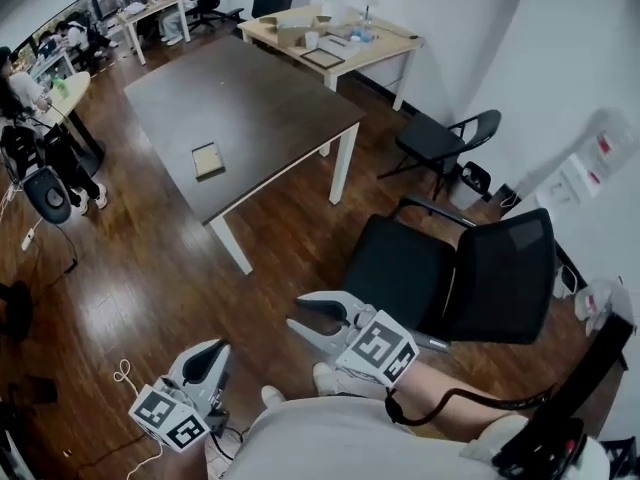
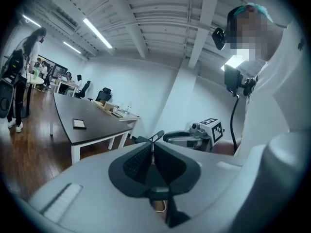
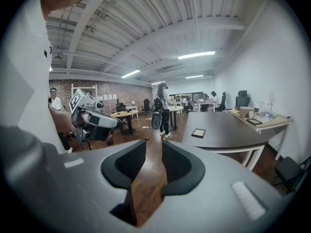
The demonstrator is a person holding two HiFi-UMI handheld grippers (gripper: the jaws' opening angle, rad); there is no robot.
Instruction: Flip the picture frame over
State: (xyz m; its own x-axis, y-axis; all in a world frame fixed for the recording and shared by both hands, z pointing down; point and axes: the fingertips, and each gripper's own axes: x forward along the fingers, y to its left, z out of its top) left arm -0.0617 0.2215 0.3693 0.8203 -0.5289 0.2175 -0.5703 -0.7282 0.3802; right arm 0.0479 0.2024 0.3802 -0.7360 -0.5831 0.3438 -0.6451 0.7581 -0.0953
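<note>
The picture frame (image 1: pixel 207 159) lies flat on the dark brown table (image 1: pixel 270 108), far ahead of both grippers. It also shows small in the left gripper view, picture frame (image 2: pixel 78 124), and in the right gripper view, picture frame (image 3: pixel 198 133). My left gripper (image 1: pixel 210 353) is held low at the bottom left. Its jaws are shut, tips touching, with nothing between them (image 2: pixel 153 147). My right gripper (image 1: pixel 296 314) hovers over the floor beside the black chair. It is open with only floor visible in the gap (image 3: pixel 153 154).
A black office chair (image 1: pixel 450 268) stands close on the right, with a folding chair (image 1: pixel 445 143) behind it. A light wooden table (image 1: pixel 330 38) with a box and small items sits at the back. A person with a bag (image 3: pixel 160 108) stands left of the dark table.
</note>
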